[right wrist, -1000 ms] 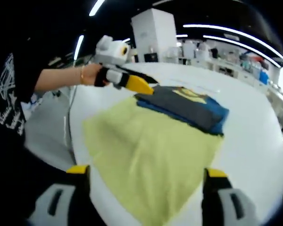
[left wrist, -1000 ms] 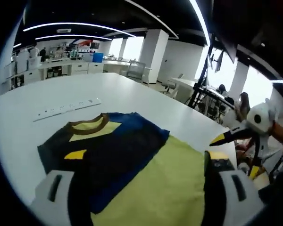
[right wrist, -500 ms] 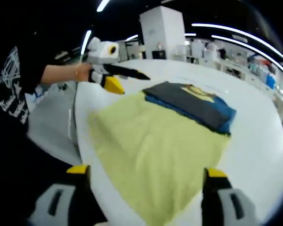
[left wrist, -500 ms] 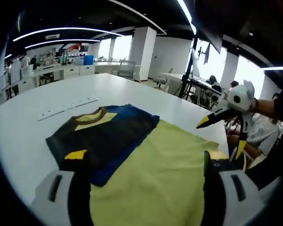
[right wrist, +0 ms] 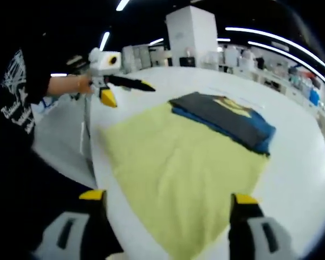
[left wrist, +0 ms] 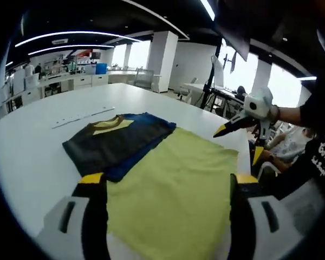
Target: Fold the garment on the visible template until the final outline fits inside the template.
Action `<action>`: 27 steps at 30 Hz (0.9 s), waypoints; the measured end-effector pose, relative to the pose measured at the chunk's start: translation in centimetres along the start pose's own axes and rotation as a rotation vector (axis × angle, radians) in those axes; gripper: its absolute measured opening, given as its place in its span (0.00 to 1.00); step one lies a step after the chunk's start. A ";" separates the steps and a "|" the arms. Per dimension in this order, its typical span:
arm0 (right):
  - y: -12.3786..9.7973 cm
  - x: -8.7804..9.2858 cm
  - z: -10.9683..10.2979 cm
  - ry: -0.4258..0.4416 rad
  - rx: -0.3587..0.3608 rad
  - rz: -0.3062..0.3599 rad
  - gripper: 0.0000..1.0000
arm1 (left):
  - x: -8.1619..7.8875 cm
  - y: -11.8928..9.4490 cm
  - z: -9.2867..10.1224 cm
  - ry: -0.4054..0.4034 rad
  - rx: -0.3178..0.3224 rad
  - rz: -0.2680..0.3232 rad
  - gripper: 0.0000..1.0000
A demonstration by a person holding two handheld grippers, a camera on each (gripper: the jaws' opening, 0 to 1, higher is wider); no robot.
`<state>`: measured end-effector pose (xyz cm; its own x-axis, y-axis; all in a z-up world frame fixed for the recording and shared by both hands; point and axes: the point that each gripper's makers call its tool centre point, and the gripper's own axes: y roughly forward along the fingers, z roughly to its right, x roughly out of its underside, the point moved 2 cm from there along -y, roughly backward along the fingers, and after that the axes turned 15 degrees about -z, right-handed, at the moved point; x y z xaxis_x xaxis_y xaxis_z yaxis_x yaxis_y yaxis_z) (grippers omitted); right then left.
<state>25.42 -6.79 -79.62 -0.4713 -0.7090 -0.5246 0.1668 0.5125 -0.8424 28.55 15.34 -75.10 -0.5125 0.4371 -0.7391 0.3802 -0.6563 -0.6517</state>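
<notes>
Left gripper view: the folded garment (left wrist: pixel 119 143) lies at ten o'clock on the yellow template (left wrist: pixel 173 189). Both the left gripper (left wrist: pixel 161 214) and right gripper (right wrist: pixel 163 225) are spread, empty. Check all edges sit inside before stopping.

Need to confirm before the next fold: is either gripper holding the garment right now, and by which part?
Nothing is held. The left gripper and right gripper are both open, above the yellow template. The folded garment lies untouched at its far end.
</notes>
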 end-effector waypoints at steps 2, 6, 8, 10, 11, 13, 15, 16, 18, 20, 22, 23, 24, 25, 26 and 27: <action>0.0 0.1 0.0 0.000 0.002 0.005 0.92 | 0.5 -0.1 0.4 0.012 0.004 -0.002 0.84; 0.1 0.3 -0.1 -0.017 0.000 -0.001 0.89 | 2.0 -0.1 1.2 0.013 0.007 -0.032 0.82; 0.3 0.6 -0.3 -0.029 -0.004 -0.009 0.88 | 2.6 -0.1 1.6 0.012 0.013 -0.037 0.81; 0.3 0.7 -0.4 -0.041 -0.004 -0.016 0.87 | 3.5 -0.1 1.9 0.027 0.013 -0.059 0.78; 0.4 0.9 -0.4 -0.046 -0.005 -0.019 0.86 | 4.0 -0.1 2.0 0.043 0.013 -0.078 0.77; 0.4 1.1 -0.4 -0.051 -0.007 -0.019 0.84 | 4.8 -0.2 2.3 0.047 0.014 -0.098 0.75; 0.5 1.4 -0.4 -0.055 -0.008 -0.020 0.81 | 5.7 -0.3 2.6 0.053 0.017 -0.118 0.73; 0.5 1.5 -0.3 -0.060 -0.005 -0.021 0.80 | 6.2 -0.4 2.7 0.059 0.021 -0.133 0.71; 0.6 1.8 -0.3 -0.063 0.001 -0.025 0.78 | 7.1 -0.4 2.9 0.071 0.022 -0.159 0.69; 0.7 2.0 -0.2 -0.061 0.002 -0.031 0.77 | 7.8 -0.4 3.1 0.087 0.029 -0.177 0.67; 0.8 2.3 -0.3 -0.064 0.002 -0.040 0.75 | 8.2 -0.3 3.2 0.079 0.035 -0.174 0.66; 0.8 2.4 -0.3 -0.065 0.003 -0.043 0.74 | 8.3 -0.2 3.2 0.079 0.037 -0.175 0.66; 0.9 2.5 -0.3 -0.065 0.004 -0.047 0.73 | 8.5 -0.1 3.3 0.081 0.038 -0.184 0.63; 0.9 2.6 -0.3 -0.066 0.004 -0.050 0.73 | 8.6 -0.1 3.2 0.086 0.034 -0.191 0.62; 1.0 2.8 -0.2 -0.067 0.005 -0.053 0.72 | 8.8 -0.1 3.2 0.096 0.036 -0.197 0.61; 1.0 2.9 -0.2 -0.068 0.005 -0.055 0.71 | 9.0 0.0 3.2 0.103 0.035 -0.205 0.60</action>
<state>24.11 -8.22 -81.96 -0.4199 -0.7672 -0.4849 0.1466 0.4699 -0.8704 21.49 17.32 -81.17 -0.4945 0.6223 -0.6068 0.2483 -0.5679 -0.7848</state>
